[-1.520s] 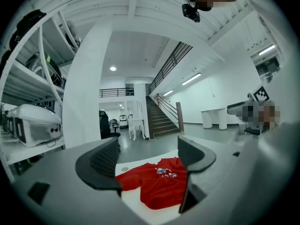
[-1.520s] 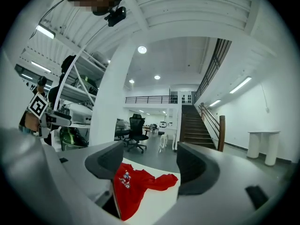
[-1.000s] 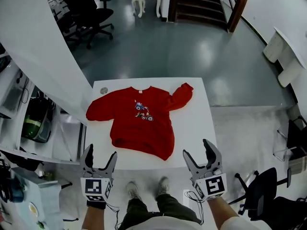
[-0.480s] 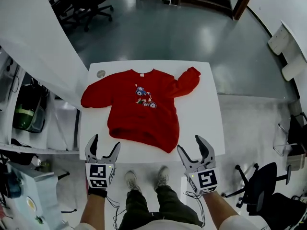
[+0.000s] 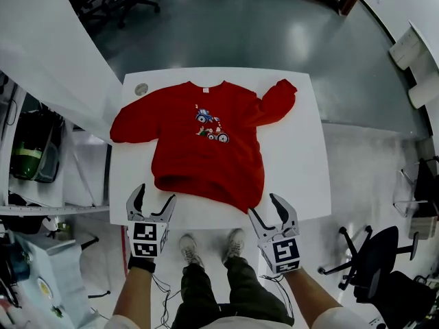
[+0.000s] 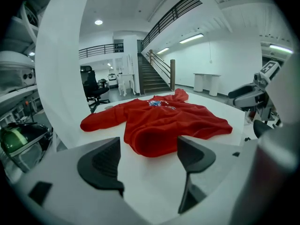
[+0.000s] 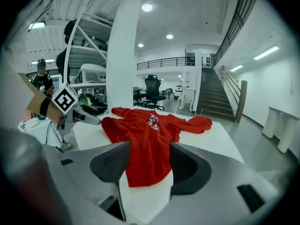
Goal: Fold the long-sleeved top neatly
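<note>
A red long-sleeved top [image 5: 206, 142] lies face up on the white table [image 5: 295, 170], its print [image 5: 211, 125] showing. Its left sleeve is spread out and its right sleeve [image 5: 278, 100] is bunched up by the far edge. My left gripper [image 5: 154, 196] hovers open at the table's front edge, just short of the hem [image 6: 154, 142]. My right gripper [image 5: 266, 208] is at the front edge by the hem's right corner [image 7: 140, 177]. Its jaws have just been closing but stand open, and the pads press on nothing.
A small round grey disc [image 5: 141, 88] sits at the table's far left corner. A white wall panel [image 5: 55, 60] and shelving flank the left side. An office chair [image 5: 381, 266] stands to the right. The person's shoes [image 5: 191, 251] are below the front edge.
Both grippers have sunk and moved forward to the table's front edge, close to the hem. The right jaws have narrowed a little. The top has not moved.
</note>
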